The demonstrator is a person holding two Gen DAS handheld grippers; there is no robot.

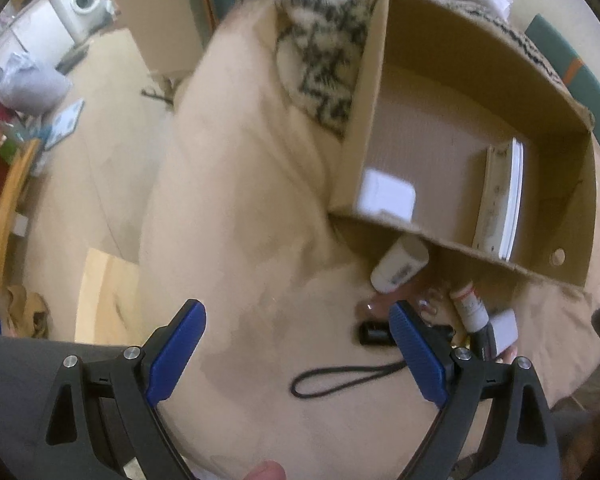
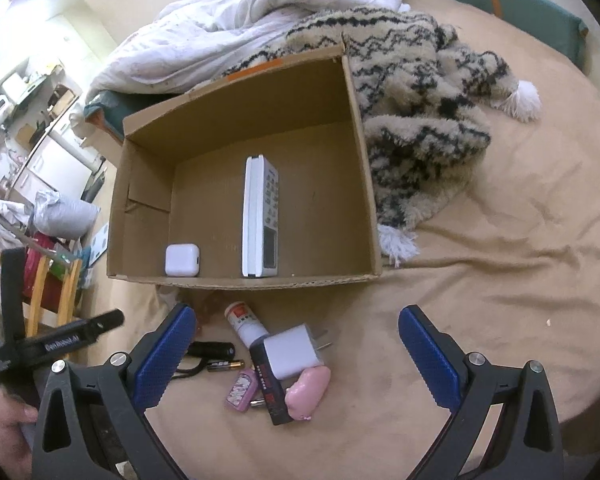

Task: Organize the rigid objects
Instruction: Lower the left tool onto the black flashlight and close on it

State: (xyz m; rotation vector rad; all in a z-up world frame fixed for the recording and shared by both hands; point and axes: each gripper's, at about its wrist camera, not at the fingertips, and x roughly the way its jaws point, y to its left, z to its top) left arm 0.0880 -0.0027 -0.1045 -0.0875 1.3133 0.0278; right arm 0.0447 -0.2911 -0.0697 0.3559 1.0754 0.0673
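An open cardboard box (image 2: 352,92) lies on the bed and holds a white remote (image 2: 260,216) and a white earbud case (image 2: 182,260). The box (image 1: 556,184), remote (image 1: 500,200) and case (image 1: 388,196) also show in the left wrist view. In front of the box lies a pile: a white tube (image 2: 244,320), a white charger plug (image 2: 294,352), a black flashlight (image 2: 212,350), a battery (image 2: 226,366), a pink patterned item (image 2: 242,394), a pink soft piece (image 2: 308,392) and a dark box (image 2: 272,392). My right gripper (image 2: 296,344) is open above the pile. My left gripper (image 1: 296,336) is open and empty, left of the pile.
A patterned fuzzy blanket (image 2: 420,92) lies right of the box and a white duvet (image 2: 236,28) behind it. The tan sheet (image 2: 500,280) covers the bed. The bed's left edge drops to the floor (image 1: 80,160), with a wooden chair (image 2: 56,284) beside it.
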